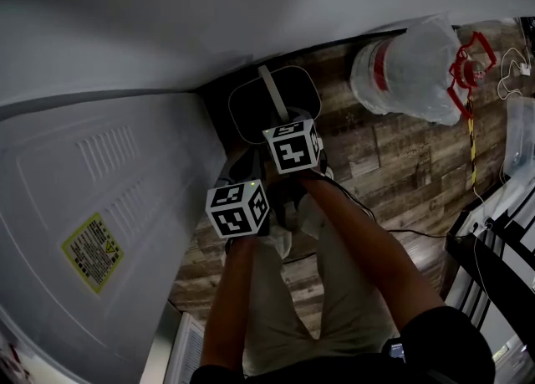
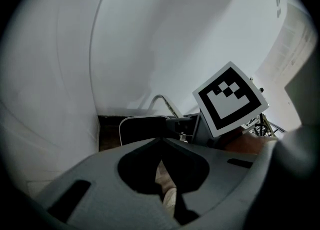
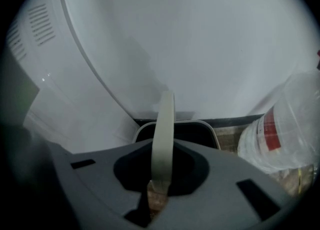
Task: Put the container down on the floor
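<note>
Dark, pale-rimmed bucket (image 1: 251, 110); right claw (image 3: 159, 186) pinches its upright handle (image 3: 163, 139), left claw (image 2: 162, 142) pressed together; white appliance (image 1: 100, 207) and water jug (image 1: 405, 69) flank it.

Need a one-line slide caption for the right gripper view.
Right gripper shut on the handle of the dark container beside a white wall, clear jug at right.

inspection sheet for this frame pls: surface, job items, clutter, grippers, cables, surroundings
Surface: wood-plank floor, dimly lit.
Job's things: dark container in the corner by the wall, pale handle upright; floor contact cannot be told.
Clutter: large clear water bottle with red band, right of the container.
Grippers: right gripper shut on the handle; left gripper jaws together, nothing visibly gripped.
Cables: black cable on floor; white cable at right edge.
Surroundings: white appliance with yellow label; white wall; black rack.
</note>
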`<state>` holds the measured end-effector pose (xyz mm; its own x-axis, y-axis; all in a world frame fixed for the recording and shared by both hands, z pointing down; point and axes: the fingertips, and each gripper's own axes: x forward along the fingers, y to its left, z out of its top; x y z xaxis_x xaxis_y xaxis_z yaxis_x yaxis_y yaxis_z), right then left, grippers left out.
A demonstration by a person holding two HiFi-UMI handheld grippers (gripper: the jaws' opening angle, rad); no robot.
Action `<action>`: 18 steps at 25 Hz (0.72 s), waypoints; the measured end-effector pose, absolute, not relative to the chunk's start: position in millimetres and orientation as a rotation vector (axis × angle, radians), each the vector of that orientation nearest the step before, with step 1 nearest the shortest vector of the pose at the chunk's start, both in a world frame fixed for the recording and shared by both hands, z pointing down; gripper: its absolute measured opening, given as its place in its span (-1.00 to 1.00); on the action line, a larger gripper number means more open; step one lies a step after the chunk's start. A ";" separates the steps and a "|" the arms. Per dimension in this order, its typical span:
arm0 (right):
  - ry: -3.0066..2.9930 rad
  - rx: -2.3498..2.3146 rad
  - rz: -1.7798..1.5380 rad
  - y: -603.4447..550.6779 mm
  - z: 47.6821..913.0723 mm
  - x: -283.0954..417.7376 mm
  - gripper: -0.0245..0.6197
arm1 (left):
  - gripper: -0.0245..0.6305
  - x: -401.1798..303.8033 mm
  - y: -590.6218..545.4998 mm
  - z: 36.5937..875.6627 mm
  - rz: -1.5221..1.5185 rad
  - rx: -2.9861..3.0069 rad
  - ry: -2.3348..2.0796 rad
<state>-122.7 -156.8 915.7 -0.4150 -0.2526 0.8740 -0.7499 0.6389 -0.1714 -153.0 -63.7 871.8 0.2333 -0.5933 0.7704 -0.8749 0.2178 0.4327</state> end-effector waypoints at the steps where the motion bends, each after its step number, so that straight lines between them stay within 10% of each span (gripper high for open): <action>1: -1.964 0.786 0.704 -156.6 916.0 -121.3 -0.82 | -0.88 -151.3 -63.3 871.8 0.347 1.477 -1.457; 18: -1.874 0.789 0.750 -151.1 933.0 -67.0 -0.82 | -0.88 -111.3 -69.2 876.6 0.418 1.502 -1.402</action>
